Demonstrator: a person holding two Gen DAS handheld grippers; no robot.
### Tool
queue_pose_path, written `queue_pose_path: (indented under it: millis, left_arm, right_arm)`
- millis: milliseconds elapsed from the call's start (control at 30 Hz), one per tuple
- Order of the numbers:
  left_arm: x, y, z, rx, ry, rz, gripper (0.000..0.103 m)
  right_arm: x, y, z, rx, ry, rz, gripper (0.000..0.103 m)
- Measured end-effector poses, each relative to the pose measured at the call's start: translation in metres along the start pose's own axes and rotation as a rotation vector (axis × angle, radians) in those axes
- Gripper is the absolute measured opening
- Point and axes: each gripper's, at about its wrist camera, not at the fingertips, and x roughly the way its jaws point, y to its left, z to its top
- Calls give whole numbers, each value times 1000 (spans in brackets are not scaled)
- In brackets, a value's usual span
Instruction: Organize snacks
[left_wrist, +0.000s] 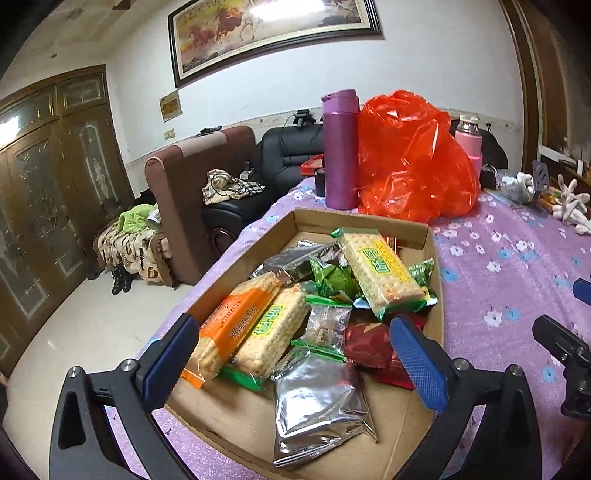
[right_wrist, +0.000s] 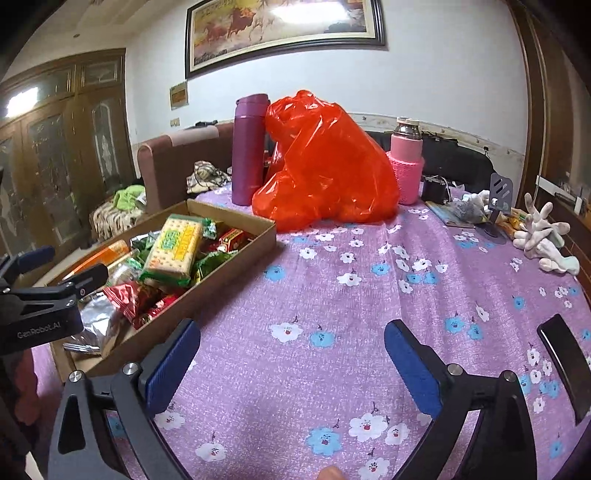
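left gripper (left_wrist: 295, 354) hangs over the near end of the cardboard box (left_wrist: 369, 218), jaws spread wide with nothing pinched, just framing the pile. right gripper (right_wrist: 291, 354) is spread too and empty, over bare purple flowered tablecloth (right_wrist: 332, 280), with the box off at its 10 o'clock. snacks all look to be in the box already: cracker packs (left_wrist: 384, 273) up around 12 to 1 o'clock of the left jaws, orange pack (left_wrist: 221, 332) at 10, silver pouch (left_wrist: 317, 410) at 6, red wrappers (left_wrist: 365, 343) at 2. no loose snacks on the cloth that i can see, though the clutter by the white gloves (right_wrist: 543, 236) is too small to tell. gathering looks mostly done, what's left is maybe tidying the heap. red plastic bag (right_wrist: 325, 166) and purple bottle (right_wrist: 247, 151) sit behind the box.
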Motion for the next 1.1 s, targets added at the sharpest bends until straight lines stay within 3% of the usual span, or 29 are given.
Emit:
queue_pose_path:
  millis: [267, 533, 1100]
  left_arm:
    - [-5, -5, 2, 29, -14, 62, 103]
    - [1, -1, 1, 13, 33, 59, 103]
    - [-3, -2, -1, 24, 14, 81, 103]
  right_arm:
    - [-1, 7, 0, -33, -10, -8, 102]
    - [-3, 10, -1, -45, -19, -8, 102]
    - [-1, 11, -1, -50, -20, -5, 102]
